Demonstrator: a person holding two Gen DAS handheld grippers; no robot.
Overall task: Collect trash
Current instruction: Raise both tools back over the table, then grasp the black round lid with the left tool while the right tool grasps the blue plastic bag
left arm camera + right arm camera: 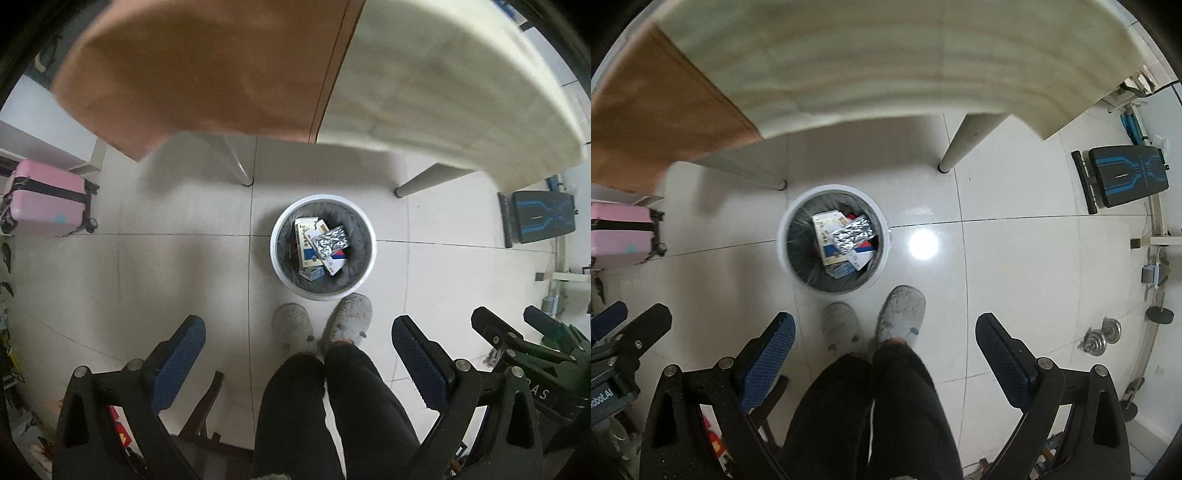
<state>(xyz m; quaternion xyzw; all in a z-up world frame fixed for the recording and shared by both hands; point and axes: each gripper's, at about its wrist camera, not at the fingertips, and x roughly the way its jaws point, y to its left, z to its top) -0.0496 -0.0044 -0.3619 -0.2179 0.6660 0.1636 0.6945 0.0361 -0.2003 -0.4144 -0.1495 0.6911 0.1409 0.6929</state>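
While both claws hang apart and empty, trash sits in the bin (281, 271).
Boxes (307, 240) and foil pack (330, 243) look light, crushable; pinch their edges.

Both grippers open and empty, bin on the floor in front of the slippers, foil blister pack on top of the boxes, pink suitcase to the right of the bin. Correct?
One error: the pink suitcase stands left of the bin, not right, as the left wrist view shows. The rest holds: left gripper and right gripper are open and empty, and the foil blister pack lies on top of the boxes.
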